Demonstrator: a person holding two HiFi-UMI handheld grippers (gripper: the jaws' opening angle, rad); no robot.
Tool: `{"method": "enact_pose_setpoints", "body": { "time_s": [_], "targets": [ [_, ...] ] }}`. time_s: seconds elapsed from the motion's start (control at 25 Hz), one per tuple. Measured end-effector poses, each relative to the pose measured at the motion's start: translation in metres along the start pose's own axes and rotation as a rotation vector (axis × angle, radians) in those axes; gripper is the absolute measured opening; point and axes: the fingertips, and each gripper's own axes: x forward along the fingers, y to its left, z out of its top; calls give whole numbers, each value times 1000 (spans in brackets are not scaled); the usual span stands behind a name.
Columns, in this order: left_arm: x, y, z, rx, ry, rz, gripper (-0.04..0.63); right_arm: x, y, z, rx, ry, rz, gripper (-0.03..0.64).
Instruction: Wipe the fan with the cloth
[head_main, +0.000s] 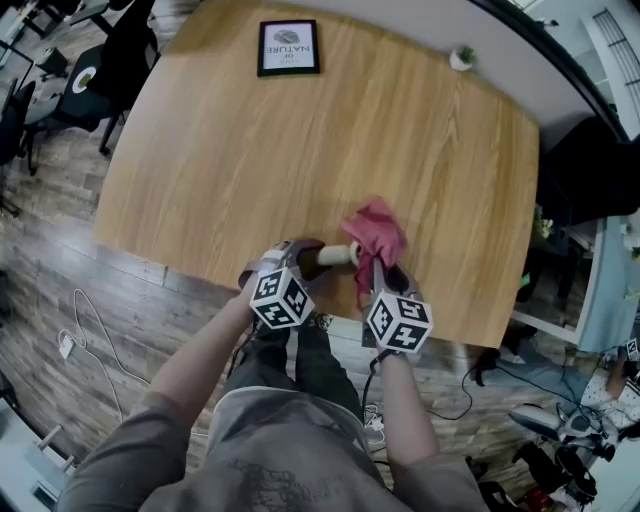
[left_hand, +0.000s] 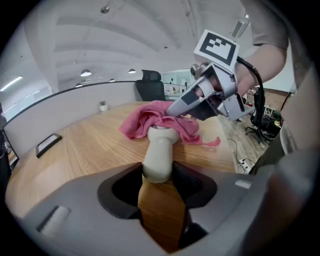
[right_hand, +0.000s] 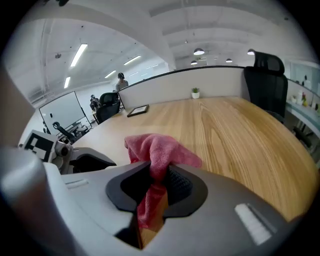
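Note:
A small hand fan with a cream handle (left_hand: 160, 155) points away from me over the near edge of the wooden table (head_main: 300, 150). My left gripper (left_hand: 159, 176) is shut on that handle (head_main: 335, 255). The fan's head is hidden under a pink cloth (left_hand: 159, 120). My right gripper (right_hand: 157, 182) is shut on a fold of the cloth (right_hand: 159, 150), which bunches up above its jaws and hangs down between them. In the head view the cloth (head_main: 376, 232) lies just beyond the right gripper (head_main: 385, 275), to the right of the left gripper (head_main: 285, 265).
A black-framed sign (head_main: 288, 47) lies at the table's far side and a tiny potted plant (head_main: 461, 58) stands at the far right edge. Office chairs (head_main: 110, 60) stand to the left. Cables (head_main: 85, 330) run over the floor below the near edge.

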Motion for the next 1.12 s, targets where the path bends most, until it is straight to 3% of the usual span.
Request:
{"method": "enact_pose_setpoints", "body": {
  "time_s": [0.08, 0.16, 0.28, 0.36, 0.64, 0.8, 1.12],
  "targets": [
    [-1, -1, 0, 1, -1, -1, 189, 1, 4, 2, -4, -4, -12, 74],
    [-1, -1, 0, 2, -1, -2, 189, 4, 16, 2, -20, 0, 31, 74],
    [-1, 0, -1, 1, 0, -3, 189, 13, 52, -2, -119, 20, 113, 74],
    [-2, 0, 0, -1, 0, -3, 189, 16, 65, -3, -170, 26, 115, 74],
    [-1, -1, -1, 1, 2, -3, 189, 12, 102, -26, -209, 65, 245, 74],
    [-1, 0, 0, 3, -1, -2, 189, 12, 86, -19, -142, 69, 217, 74],
    [-1, 0, -5, -23, 21, -21, 189, -2, 19, -8, -120, 48, 54, 74]
  ]
}}
